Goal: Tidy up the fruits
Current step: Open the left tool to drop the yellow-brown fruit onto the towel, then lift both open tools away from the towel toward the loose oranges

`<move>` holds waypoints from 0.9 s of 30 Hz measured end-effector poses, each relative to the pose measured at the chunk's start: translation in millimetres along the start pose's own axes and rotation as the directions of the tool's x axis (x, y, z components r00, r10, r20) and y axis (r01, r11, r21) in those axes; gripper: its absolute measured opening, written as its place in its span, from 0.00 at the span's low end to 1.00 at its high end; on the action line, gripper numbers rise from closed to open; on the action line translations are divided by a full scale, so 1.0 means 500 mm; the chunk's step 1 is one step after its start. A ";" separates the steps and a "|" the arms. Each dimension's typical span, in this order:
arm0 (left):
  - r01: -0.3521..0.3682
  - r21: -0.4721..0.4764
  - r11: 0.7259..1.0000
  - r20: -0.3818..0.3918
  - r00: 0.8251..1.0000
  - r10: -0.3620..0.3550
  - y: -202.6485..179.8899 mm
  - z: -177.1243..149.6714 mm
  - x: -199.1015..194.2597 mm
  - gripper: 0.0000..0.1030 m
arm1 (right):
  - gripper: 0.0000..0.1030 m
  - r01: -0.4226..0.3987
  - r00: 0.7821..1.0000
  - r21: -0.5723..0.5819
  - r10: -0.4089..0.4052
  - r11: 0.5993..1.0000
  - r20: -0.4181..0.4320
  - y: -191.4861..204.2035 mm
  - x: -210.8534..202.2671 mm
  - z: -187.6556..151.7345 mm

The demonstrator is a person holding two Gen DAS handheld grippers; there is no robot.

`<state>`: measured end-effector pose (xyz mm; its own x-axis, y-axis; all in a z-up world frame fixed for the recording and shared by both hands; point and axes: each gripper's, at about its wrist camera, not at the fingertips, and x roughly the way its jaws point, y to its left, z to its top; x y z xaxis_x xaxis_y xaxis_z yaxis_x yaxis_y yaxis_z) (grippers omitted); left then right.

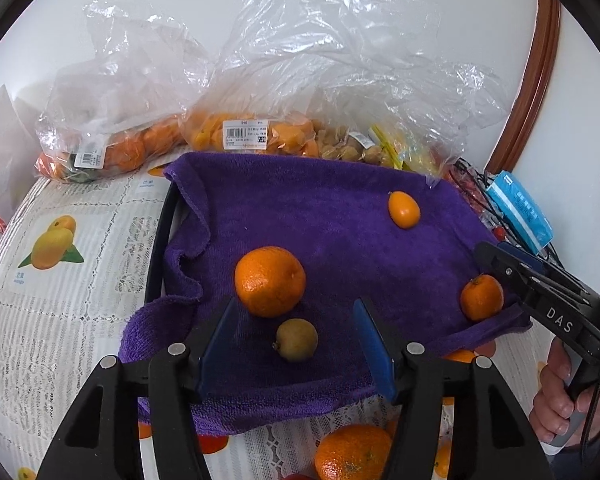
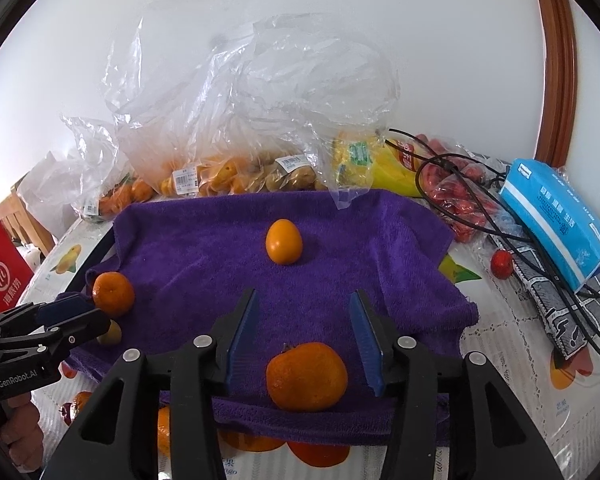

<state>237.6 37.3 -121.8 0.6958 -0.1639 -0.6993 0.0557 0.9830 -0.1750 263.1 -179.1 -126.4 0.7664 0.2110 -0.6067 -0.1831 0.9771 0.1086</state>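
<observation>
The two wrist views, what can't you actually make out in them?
- Small yellow-green fruit: in the right wrist view, mostly hidden behind the left tongs.
- Bagged fruit: in the left wrist view, blurred by crinkled plastic; price label too small to read.
- Orange in front of the purple towel: cut off by the left view's bottom edge and the tongs' arms.

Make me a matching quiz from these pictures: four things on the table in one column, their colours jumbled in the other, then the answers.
Things:
1. towel
2. tissue pack
3. kumquat
4. small round fruit

Colours:
A. orange
B. yellow-green
C. purple
D. blue

Pairs: 1-C, 2-D, 3-A, 4-B
</observation>
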 end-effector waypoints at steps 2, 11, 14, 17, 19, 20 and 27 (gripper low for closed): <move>-0.002 -0.004 1.000 0.010 1.000 0.002 0.001 0.001 -0.003 0.56 | 0.59 -0.004 1.000 0.000 0.004 1.000 0.013 0.001 -0.006 0.001; -0.032 -0.009 0.999 0.050 0.998 0.033 -0.001 0.001 -0.018 0.56 | 0.65 0.018 1.000 -0.036 -0.017 0.999 0.024 0.022 -0.029 0.000; -0.049 -0.007 0.999 0.079 0.996 0.049 -0.005 0.001 -0.029 0.56 | 0.65 -0.019 0.999 -0.033 0.020 0.999 0.029 0.035 -0.042 0.000; -0.047 -0.004 0.999 0.098 0.994 0.047 -0.005 0.004 -0.041 0.56 | 0.65 -0.007 0.999 -0.046 0.009 0.999 0.042 0.052 -0.059 0.001; -0.059 -0.006 0.998 0.106 0.993 0.060 -0.004 0.005 -0.046 0.56 | 0.65 0.014 0.999 -0.058 -0.011 0.998 0.050 0.059 -0.073 -0.001; -0.062 -0.009 0.998 0.107 0.992 0.062 -0.002 0.005 -0.047 0.56 | 0.65 0.029 0.998 -0.053 -0.025 0.998 0.060 0.060 -0.085 -0.004; -0.041 -0.022 0.999 0.099 0.994 0.043 0.003 0.005 -0.056 0.56 | 0.65 -0.019 1.000 0.019 0.019 1.000 -0.007 0.037 -0.121 -0.039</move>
<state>220.0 43.6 -100.4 0.7651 -0.1121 -0.6340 0.0112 0.9869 -0.1609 201.2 -174.2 -103.2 0.7586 0.2291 -0.6100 -0.1853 0.9733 0.1352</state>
